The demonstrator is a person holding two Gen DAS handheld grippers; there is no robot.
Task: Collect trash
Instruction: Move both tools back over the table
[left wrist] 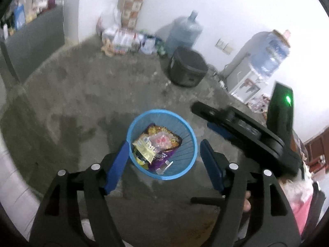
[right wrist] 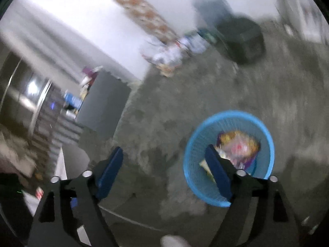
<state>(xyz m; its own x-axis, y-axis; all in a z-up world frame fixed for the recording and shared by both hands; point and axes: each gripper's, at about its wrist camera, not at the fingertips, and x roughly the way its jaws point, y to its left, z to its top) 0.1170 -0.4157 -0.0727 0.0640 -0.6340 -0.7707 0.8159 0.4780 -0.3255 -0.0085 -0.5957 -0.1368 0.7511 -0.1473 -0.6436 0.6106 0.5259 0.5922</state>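
Below me, both my tongs hang over a blue mesh basket point(left wrist: 162, 144) on a bare concrete floor point(left wrist: 82, 107). My left gripper point(left wrist: 162, 164) is spread wide with nothing between its blue pads; my right gripper point(right wrist: 164, 175) is spread wide and empty too. Crumpled snack wrappers point(left wrist: 158, 144) lie inside the basket, gold, purple and clear. I judge them light, soft and slippery, best pinched at a raised crinkled edge. The basket looks light enough to tip if nudged. Well apart stand a black round bin point(left wrist: 188, 70), a blue water jug point(left wrist: 184, 33) and a water dispenser point(left wrist: 259, 61), with a heap of packets point(left wrist: 127, 39) along the wall. Nothing blocks the basket, though my right tool crosses just beside it.
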